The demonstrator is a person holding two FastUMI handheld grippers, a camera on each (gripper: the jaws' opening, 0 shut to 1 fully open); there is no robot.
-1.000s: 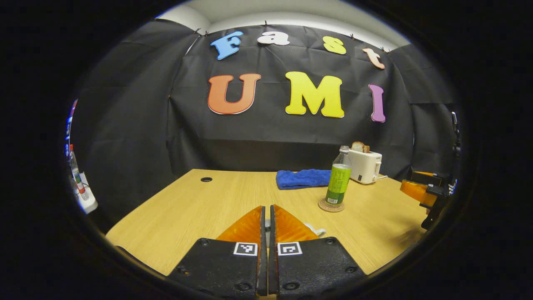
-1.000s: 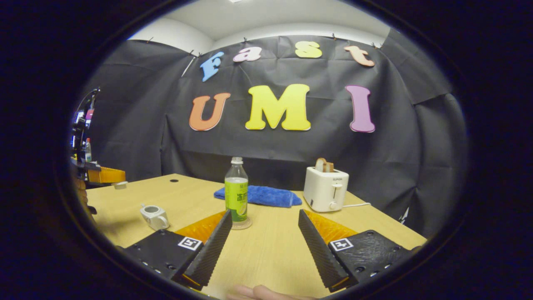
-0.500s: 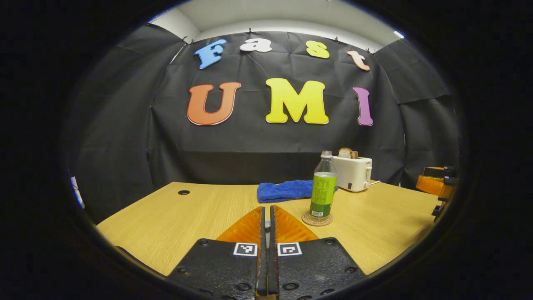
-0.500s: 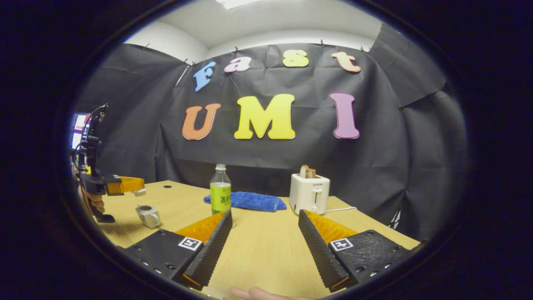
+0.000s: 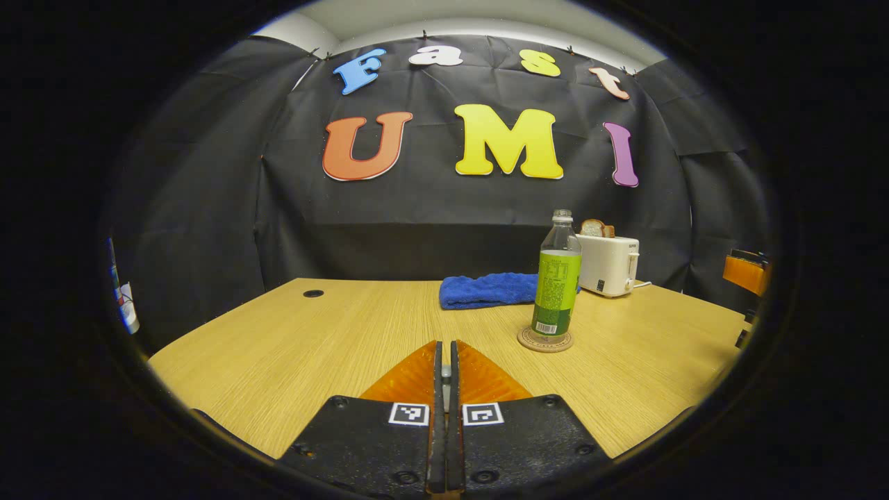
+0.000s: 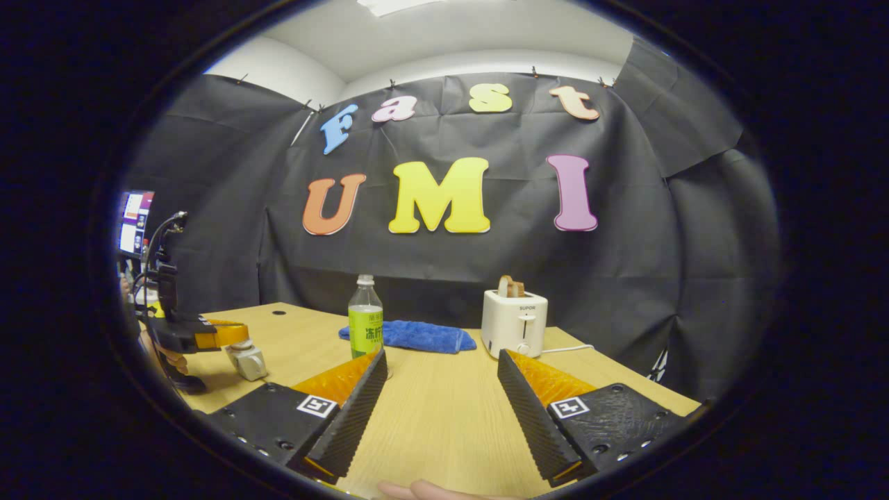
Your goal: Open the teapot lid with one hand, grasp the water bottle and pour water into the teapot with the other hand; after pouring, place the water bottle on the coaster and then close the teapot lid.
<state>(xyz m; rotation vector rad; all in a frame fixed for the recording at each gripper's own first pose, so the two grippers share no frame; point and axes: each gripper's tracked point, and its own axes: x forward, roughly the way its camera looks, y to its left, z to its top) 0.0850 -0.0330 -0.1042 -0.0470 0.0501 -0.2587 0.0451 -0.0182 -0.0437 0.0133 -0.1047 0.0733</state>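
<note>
Wooden counter (image 5: 333, 333) against black cloth: water bottle (image 5: 556, 274) upright on its coaster (image 5: 545, 340), teapot (image 6: 245, 360) beneath the left gripper (image 6: 226, 335). Left jaws pressed together; right gripper (image 6: 441, 389) jaws wide, empty.

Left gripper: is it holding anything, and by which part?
Seemingly the teapot lid, a sliver pinched inside the shut left gripper; which part it grips is hidden.

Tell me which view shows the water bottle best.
The left gripper view: the water bottle stands close and whole on its coaster, label and cap plain. In the right gripper view the bottle is smaller, and that gripper's own finger hides its foot.
</note>
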